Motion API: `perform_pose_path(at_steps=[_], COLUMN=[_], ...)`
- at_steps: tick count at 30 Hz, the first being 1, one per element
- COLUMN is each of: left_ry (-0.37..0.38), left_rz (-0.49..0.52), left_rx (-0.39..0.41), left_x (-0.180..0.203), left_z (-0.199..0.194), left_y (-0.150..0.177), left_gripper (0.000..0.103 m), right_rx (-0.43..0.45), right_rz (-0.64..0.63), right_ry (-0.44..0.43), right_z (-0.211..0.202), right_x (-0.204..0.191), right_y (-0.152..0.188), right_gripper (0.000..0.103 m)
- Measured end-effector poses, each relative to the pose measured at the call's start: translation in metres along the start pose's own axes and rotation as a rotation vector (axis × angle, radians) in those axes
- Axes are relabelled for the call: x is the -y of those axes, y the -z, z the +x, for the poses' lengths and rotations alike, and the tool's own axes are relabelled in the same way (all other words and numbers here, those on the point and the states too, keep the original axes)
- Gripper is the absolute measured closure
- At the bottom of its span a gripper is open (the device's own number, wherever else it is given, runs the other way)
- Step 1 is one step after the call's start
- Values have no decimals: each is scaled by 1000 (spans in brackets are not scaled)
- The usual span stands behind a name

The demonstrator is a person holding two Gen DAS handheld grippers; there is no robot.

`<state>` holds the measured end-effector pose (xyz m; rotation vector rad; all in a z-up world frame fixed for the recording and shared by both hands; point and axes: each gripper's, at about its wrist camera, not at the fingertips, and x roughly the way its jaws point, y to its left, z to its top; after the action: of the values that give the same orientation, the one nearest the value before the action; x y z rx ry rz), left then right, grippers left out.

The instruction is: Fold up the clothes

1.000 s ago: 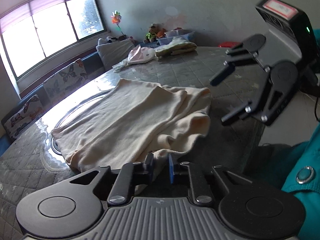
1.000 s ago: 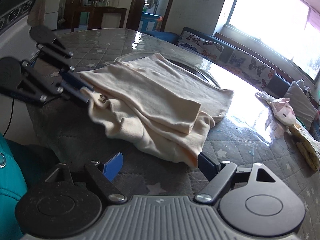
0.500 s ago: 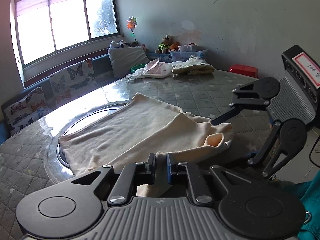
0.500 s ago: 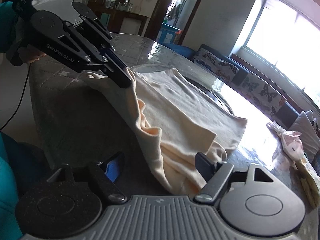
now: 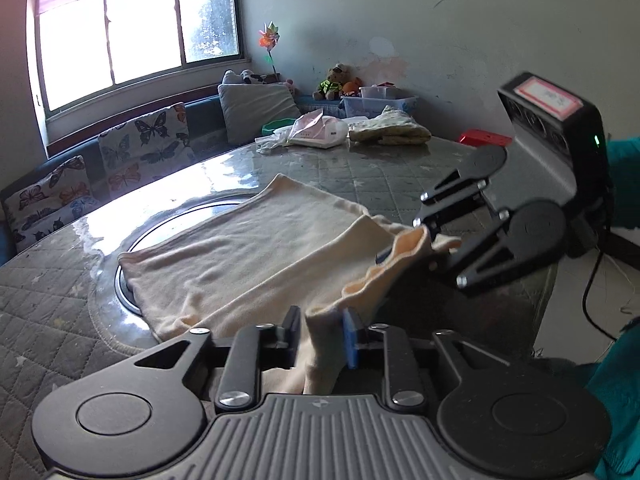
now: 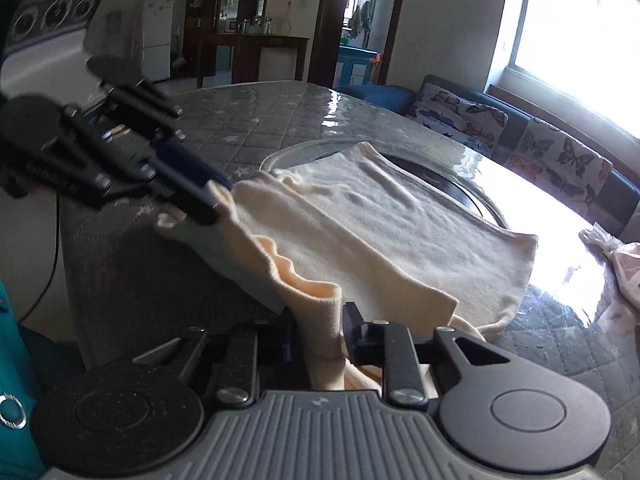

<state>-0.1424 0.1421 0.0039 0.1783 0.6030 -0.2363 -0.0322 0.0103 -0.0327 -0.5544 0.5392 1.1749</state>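
A cream garment (image 5: 248, 248) lies partly folded on the round quilted table (image 5: 384, 176); it also shows in the right wrist view (image 6: 400, 232). My left gripper (image 5: 320, 330) is shut on the garment's near edge and holds it lifted off the table. My right gripper (image 6: 318, 328) is shut on the same edge further along. The edge hangs stretched between the two grippers. The right gripper also shows in the left wrist view (image 5: 404, 240), and the left gripper in the right wrist view (image 6: 216, 204).
A pink bag (image 5: 316, 132) and a folded yellowish cloth (image 5: 388, 130) lie at the table's far side. A bench with butterfly cushions (image 5: 140, 148) runs under the window. A black cable (image 5: 592, 304) hangs past the table's right edge.
The right gripper, open before, has closed on the garment's edge. Both grippers have lifted that edge, now stretched between them.
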Motion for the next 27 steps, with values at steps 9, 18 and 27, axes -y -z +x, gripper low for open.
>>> perform_pose_path(at_steps=[9,18,27], left_ry=[-77,-111,-82], left_rz=[120,139,111], left_rx=[-41,-75,-37], left_x=[16,7,7], left_z=[12,21,0], left_y=[18,26,18], left_gripper=[55,91,97], right_rx=[-10,-11,16], right_rz=[68,51,22], right_ry=[-27,-15,-19], right_z=[2,4,-10], right_x=[12,7,-5], right_y=[-11,-5,4], right_gripper=[82,82,92])
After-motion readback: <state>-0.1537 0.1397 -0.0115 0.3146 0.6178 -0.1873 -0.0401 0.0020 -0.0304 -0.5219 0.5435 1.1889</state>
